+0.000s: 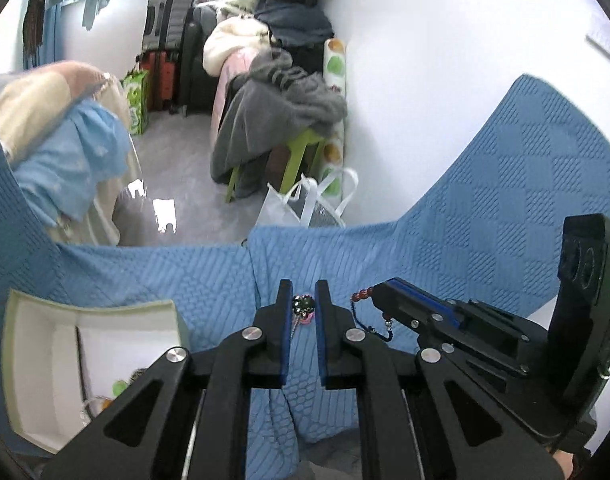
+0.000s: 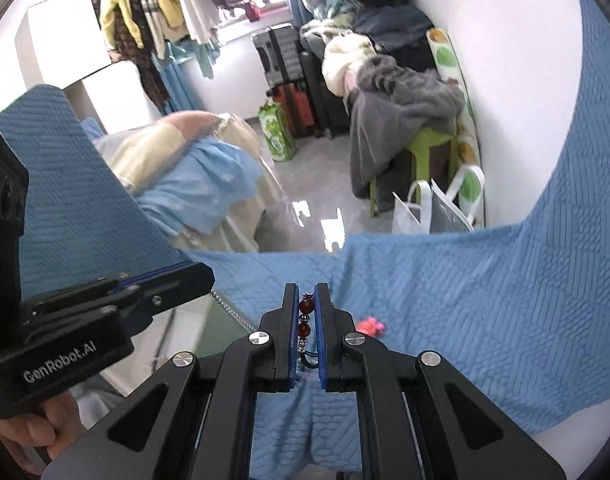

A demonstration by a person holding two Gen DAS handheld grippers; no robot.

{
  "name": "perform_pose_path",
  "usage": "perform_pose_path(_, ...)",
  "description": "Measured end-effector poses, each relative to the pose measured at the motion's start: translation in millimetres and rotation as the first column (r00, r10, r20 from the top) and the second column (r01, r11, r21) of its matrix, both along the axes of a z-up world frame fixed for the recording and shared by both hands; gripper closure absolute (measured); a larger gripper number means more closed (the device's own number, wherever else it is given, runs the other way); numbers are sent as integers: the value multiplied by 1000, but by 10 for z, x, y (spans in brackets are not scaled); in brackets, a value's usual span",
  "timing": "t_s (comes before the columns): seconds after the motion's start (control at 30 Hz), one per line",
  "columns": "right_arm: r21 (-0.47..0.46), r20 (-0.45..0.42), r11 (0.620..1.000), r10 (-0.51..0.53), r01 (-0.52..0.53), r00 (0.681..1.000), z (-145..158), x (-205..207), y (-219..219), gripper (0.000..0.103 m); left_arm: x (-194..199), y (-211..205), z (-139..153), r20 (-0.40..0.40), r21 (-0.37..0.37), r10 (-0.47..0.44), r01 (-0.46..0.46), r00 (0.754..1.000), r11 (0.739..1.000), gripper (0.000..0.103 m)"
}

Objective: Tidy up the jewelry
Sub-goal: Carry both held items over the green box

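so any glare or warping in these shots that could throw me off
Left wrist view: window glare on the glossy floor, and the blue cloth bows from fisheye warp. Right wrist view: the same floor shine, bent edges, and soft blur on the bedding.

My two wrist cameras sit close over the blue cloth (image 1: 485,240), both facing the cluttered far wall, each catching the other gripper at frame edge.
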State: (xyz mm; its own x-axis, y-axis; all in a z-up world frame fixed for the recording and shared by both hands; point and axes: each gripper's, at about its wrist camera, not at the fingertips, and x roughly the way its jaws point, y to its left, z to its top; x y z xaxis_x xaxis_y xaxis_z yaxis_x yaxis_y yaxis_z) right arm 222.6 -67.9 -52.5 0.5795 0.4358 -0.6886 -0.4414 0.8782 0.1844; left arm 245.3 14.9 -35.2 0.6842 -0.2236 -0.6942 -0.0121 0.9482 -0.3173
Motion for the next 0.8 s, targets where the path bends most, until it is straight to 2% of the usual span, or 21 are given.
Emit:
perform_pose_path(0.17,0,46,1000,29,-29,999,336,-98,197,97,-105,145,342,39,15,12,-13,999,1000,93)
perform_pose_path(0.5,5,100,995,101,-101,990,795,-353,685,97,-375,606,954,113,57,47,-53,993,997,93)
perform_pose_path(0.67,2,106,989,149,-150,983,843,-472,1015,97,-505,870,952,119,57,87,-94,989,994,93)
perform_pose_path(0.8,-11,79,982,191,-190,978,665,-566,1234,97,-651,1115,707,85,42,119,-123,989,991,93)
